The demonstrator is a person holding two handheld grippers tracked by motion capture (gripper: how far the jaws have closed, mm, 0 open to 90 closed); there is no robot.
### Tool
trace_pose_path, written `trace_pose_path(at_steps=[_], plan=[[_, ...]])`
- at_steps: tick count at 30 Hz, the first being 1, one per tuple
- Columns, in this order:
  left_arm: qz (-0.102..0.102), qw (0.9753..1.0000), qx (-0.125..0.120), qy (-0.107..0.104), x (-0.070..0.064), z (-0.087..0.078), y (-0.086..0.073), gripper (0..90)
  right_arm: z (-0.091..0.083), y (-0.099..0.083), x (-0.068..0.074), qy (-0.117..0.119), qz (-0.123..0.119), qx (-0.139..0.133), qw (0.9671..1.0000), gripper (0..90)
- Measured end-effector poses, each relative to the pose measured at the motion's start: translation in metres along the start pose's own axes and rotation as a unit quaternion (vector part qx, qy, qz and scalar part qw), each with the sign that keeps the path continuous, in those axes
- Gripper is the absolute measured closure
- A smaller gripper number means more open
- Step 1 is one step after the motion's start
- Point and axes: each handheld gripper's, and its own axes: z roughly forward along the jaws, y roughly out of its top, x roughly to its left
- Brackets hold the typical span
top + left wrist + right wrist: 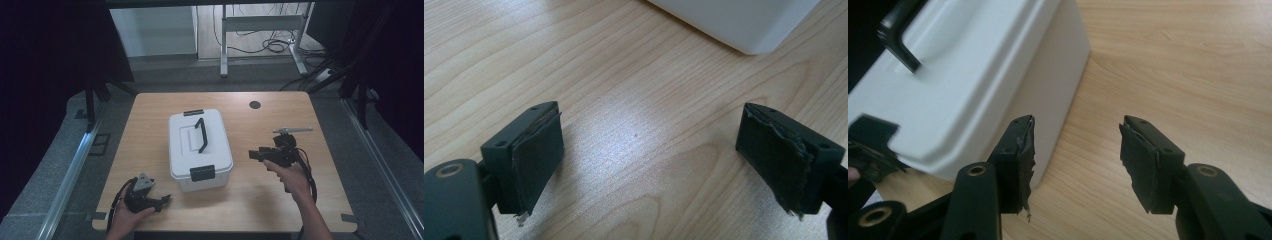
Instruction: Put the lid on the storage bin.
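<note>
White storage box point(200, 150): smooth plastic, rectangular with rounded corners, closed lid, black latch on each short end, black bar handle point(201, 135) lying along the lid. Stands mid-table; long axis runs from the person's side toward the far edge, slightly angled.
Table point(150, 115): pale wood-grain top, dark round grommet point(255, 105) near far edge.
Left hand-held gripper point(162, 201): black, near the front edge left of the box, jaws spread wide, holding nothing; worn, frayed pads point(536, 155).
Right hand-held gripper point(256, 154): black, right of the box, pointing at its side, jaws apart, empty.
Slim grey metal rod point(292, 130): lies beyond the right hand-held gripper.
</note>
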Motion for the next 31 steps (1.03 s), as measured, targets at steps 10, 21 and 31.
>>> trace_pose_path(at_steps=[10,21,31], plan=[[0.0,1.0,0.001,0.001,0.0,0.0,0.0,11.6,0.002,-0.042,-0.025,0.001,0.018,-0.007,0.9998,47.3],[-0.002,1.0,0.001,0.001,0.0,0.0,0.0,11.6,0.012,-0.061,-0.028,0.002,0.019,-0.009,0.9998,47.3],[-0.002,1.0,0.0,0.001,0.0,0.0,0.0,11.6,0.008,-0.063,-0.031,0.005,0.023,-0.019,0.9995,47.3]])
